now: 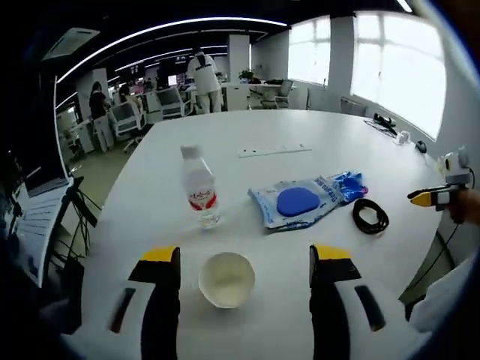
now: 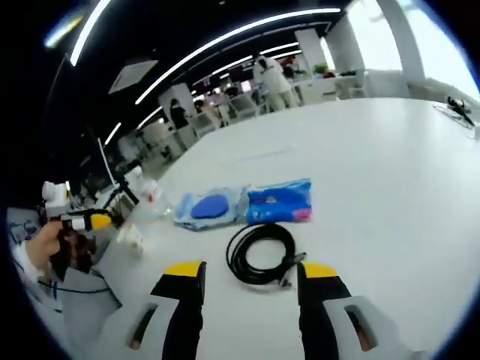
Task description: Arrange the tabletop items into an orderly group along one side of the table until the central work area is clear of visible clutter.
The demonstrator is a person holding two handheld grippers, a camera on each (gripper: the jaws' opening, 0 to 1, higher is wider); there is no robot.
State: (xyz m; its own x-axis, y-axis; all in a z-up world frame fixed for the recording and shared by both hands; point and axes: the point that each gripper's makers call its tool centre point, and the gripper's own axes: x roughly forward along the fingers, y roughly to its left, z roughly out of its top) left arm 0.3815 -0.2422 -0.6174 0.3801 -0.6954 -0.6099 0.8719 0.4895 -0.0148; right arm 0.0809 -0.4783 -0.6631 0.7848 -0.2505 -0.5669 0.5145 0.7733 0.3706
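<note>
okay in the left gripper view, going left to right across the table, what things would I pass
water bottle → paper cup → blue plastic package → coiled black cable → the right gripper coming in at the table's far right edge.

In the left gripper view, the cup [image 1: 226, 279] sits lower centre on the table [image 1: 300, 127], the bottle [image 1: 200, 187] above-left of it, the packet [image 1: 304, 199] right of centre, the coiled cable [image 1: 370, 215] further right.

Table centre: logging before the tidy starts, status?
Left gripper open, paper cup between its jaws. Right gripper open, just short of black cable coil. Water bottle and blue packet mid-table, ungrouped.
</note>
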